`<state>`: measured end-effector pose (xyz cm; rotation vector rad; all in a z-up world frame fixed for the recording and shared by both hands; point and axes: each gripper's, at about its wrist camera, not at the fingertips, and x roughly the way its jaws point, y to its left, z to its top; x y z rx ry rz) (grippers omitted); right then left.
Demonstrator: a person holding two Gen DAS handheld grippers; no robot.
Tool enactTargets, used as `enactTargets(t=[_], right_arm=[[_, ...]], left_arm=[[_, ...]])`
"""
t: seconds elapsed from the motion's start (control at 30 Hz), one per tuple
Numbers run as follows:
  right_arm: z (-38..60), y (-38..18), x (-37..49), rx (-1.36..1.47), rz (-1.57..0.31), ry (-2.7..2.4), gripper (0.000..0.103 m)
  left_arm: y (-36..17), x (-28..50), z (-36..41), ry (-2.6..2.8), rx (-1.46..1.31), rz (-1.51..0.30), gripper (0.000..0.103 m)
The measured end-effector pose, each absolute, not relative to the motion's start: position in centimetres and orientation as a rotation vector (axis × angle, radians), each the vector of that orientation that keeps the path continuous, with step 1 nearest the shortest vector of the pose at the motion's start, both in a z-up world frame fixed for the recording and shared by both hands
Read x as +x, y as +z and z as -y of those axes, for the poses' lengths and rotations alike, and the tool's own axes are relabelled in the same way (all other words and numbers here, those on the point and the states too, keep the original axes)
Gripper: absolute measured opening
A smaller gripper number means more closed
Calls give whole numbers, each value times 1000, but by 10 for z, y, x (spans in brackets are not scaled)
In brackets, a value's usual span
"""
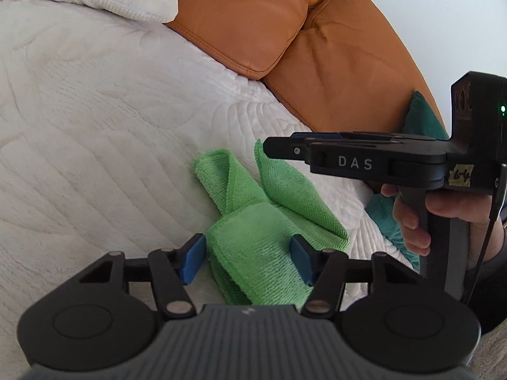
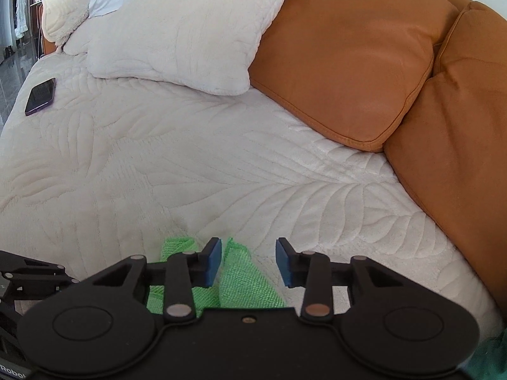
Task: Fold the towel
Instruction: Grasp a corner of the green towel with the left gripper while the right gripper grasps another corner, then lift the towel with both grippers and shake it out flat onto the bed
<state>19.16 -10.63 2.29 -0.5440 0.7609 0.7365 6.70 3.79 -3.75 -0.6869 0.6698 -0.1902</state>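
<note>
A green microfibre towel (image 1: 253, 231) lies crumpled on the white quilted cover (image 1: 95, 158), with two loose ends pointing away from me. My left gripper (image 1: 247, 261) is open, its blue pads on either side of the towel's near folded end without pinching it. My right gripper (image 2: 248, 262) is open and empty just above the towel (image 2: 244, 281). It also shows in the left wrist view (image 1: 279, 150), seen side-on over the towel's far right corner.
Orange leather cushions (image 2: 364, 72) run along the back and right. A white pillow (image 2: 190, 31) lies at the back, a dark phone (image 2: 40, 95) at the far left on the cover. A teal cloth (image 1: 421, 117) sits by the cushions at right.
</note>
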Motion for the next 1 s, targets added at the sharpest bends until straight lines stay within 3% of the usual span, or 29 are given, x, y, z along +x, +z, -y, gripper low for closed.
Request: enactTargets(t=[0.17,0.23,0.4,0.47,0.53,0.57,0.8,1.0], right_arm=[[100,17,190,-586,-759,735,31],[98,14,189,-608,-762,738,17],[99,14,187,-603,-743,742,9],[100,16,187,-603,-744,741,7],[101,17,187,-601,-743,739,4],[102,18,186,-597,-738,736,4],[125,37,176,-477,-682,686,3],[168,82,146,-316,-518,585,3]], left_arm=[[-33,61,-37,-188,-685,-617,62],[-33,61,-36,-186,-683,-613,62],[-26,53,-37,-164,-654,-552,52],[-24,53,-35,-173,-624,-541,35],[-23,53,-32,-182,-602,-528,8],[-22,52,-30,-184,-581,-515,5],[-16,48,-28,-212,-548,-474,4],[23,36,-37,-250,-528,-363,4]])
